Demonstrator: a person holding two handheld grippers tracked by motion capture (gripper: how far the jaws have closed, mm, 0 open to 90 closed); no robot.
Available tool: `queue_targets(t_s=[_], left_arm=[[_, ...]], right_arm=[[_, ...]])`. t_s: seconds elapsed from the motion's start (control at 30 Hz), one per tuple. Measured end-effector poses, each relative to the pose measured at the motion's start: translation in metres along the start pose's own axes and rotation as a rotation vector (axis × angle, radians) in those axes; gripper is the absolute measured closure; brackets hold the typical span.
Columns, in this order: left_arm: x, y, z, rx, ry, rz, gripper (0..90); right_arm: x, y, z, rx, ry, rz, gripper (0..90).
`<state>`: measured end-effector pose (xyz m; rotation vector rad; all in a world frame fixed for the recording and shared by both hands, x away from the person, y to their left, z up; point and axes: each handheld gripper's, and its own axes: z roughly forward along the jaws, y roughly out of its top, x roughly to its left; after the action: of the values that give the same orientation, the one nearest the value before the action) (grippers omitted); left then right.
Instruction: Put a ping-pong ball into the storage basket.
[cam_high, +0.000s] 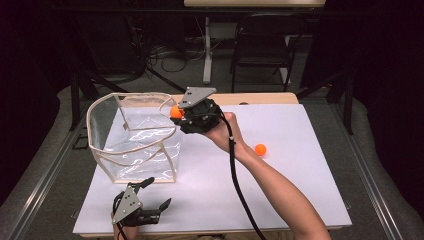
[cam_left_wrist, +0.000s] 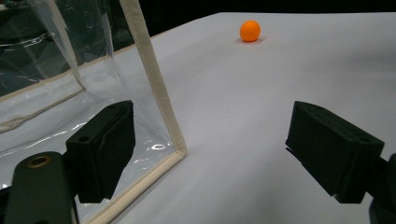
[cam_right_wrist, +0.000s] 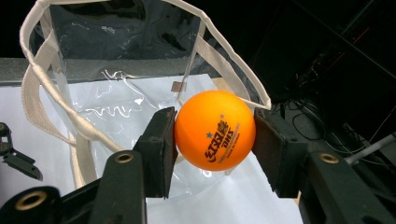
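So the right tool (cam_right_wrist: 215, 140) has an orange ping-pong ball (cam_right_wrist: 215, 130) pinched between its two pads, gripped across the middle, and it's hanging right at the rim of the clear bag (cam_high: 132, 137), on the side of the bag away from the person. The ball looks like it's about to go in.

A ball like that is super light, hard and smooth, so it probably squirts out if the pads sit off-centre; squeezing straight across the widest part, like here, seems the safe way. Too much force could dent it.

The bag is thin floppy plastic with cloth trim and a loose handle, standing open on the white table (cam_high: 280, 195). The left tool (cam_high: 147, 197) sits just beside the bag's near corner, jaws spread wide, gripping nothing. A second orange ball (cam_high: 260, 149) lies on the table well off to the bag's right.
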<state>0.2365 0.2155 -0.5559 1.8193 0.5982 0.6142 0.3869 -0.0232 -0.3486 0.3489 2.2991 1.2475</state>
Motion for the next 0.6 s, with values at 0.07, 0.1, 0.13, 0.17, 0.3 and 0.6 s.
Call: queue_targets(t_s=[0.07,0.1,0.13,0.17,0.3,0.6], left_arm=[[0.0,0.0,0.0,-0.001,0.001,0.003,15.7],[0.0,0.0,-0.001,-0.002,0.002,0.002,15.7],[0.001,0.0,-0.001,-0.002,0.003,0.003,15.7],[0.001,0.0,-0.001,-0.002,0.003,0.003,15.7],[0.001,0.0,-0.001,-0.002,0.001,0.003,15.8],[0.001,0.0,0.0,-0.003,0.001,0.003,15.7]], right_arm=[[0.0,0.002,0.001,-0.001,0.001,0.002,50.8],[0.0,0.003,0.002,-0.001,0.004,0.001,50.8],[0.0,0.004,0.002,-0.002,0.004,0.0,50.8],[0.0,0.005,0.003,0.001,0.004,0.001,50.8],[0.001,0.008,0.006,0.004,0.011,-0.002,50.8],[0.004,0.016,0.013,0.016,0.026,-0.016,50.8]])
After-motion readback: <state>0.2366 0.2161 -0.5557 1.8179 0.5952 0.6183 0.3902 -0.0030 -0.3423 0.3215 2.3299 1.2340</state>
